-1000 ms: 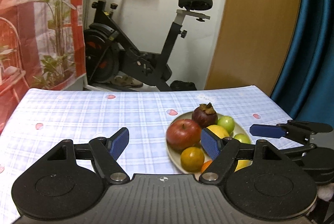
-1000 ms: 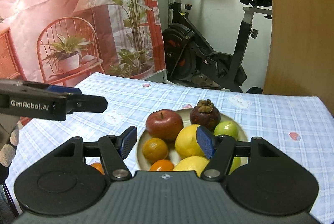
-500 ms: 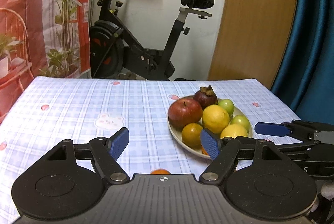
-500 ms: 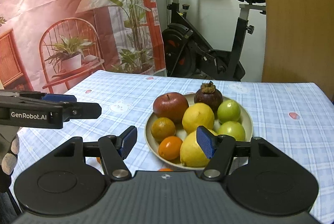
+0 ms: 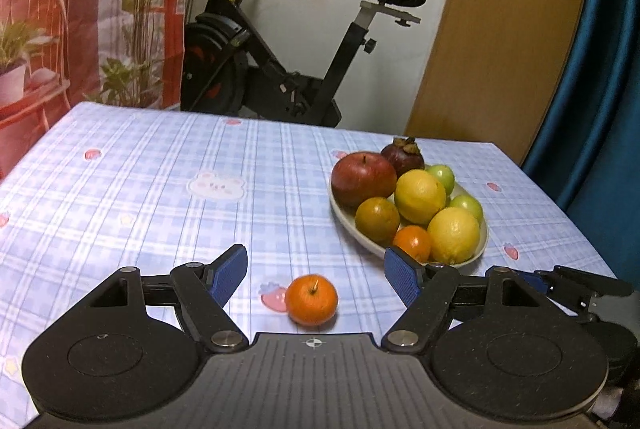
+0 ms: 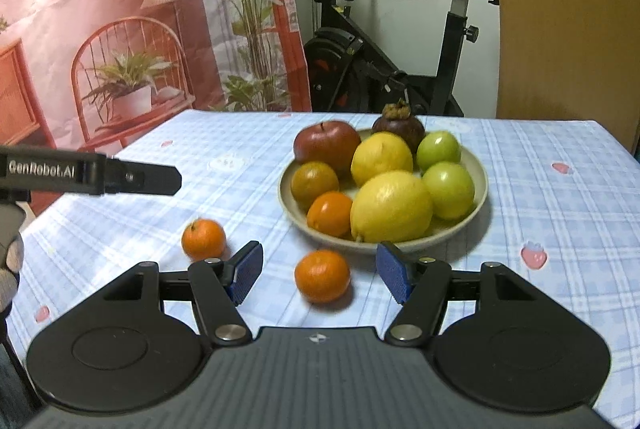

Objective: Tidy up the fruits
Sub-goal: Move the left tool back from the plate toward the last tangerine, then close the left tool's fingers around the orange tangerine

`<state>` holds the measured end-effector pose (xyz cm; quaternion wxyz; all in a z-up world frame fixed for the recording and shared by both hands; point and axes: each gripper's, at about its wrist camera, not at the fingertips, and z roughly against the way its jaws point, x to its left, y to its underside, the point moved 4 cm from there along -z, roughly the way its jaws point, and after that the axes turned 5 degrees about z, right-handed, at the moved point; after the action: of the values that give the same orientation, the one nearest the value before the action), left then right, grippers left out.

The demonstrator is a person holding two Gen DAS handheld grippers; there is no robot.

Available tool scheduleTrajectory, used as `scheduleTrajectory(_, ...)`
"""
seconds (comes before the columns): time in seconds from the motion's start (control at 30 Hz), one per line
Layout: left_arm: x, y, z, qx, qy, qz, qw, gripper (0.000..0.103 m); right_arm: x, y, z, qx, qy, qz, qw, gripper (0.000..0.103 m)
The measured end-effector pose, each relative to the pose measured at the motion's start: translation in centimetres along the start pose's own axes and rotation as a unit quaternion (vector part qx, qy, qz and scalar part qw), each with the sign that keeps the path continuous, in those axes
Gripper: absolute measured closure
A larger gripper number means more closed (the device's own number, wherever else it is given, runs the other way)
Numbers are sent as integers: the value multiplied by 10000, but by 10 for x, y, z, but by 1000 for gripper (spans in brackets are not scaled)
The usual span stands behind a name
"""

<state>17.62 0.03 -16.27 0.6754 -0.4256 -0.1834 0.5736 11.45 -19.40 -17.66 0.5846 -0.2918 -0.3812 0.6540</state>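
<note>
From my left claw (image 5: 315, 271) the nearer mandarin (image 5: 312, 299) sits dead ahead at twelve o'clock, on the cloth, framed by the blue pads but touching neither. It is round, so no long axis to line up with. In my right view the second mandarin (image 6: 323, 275) lies at twelve o'clock of the right claw (image 6: 319, 277) likewise, between the pads and apart from both; the first one shows again at ten o'clock (image 6: 203, 238), under the left claw's finger. So each hand has its own fruit nearest. The plate (image 6: 478, 203) lies at one o'clock of the right claw, just beyond, piled with fruit. Both claws stand spread and pinch nothing, the left wider than the right. I judge each needs only a short push forward and down before closing
</note>
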Motion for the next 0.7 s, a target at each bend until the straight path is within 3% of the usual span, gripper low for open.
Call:
scheduleTrajectory(0.3, -2, 21, -11, 253, 17, -149, 9996, 30, 1, 9, -18, 216, -13, 45, 9998, 38)
scheduleTrajectory(0.43, -2, 21, -14, 241, 18, -201, 9995, 32, 0, 9, -31, 357, 81, 59, 9993, 47)
scheduleTrajectory(0.7, 1, 19, -35, 230, -67, -276, 9993, 40, -1, 13, -39, 350, -5, -11, 9994, 52)
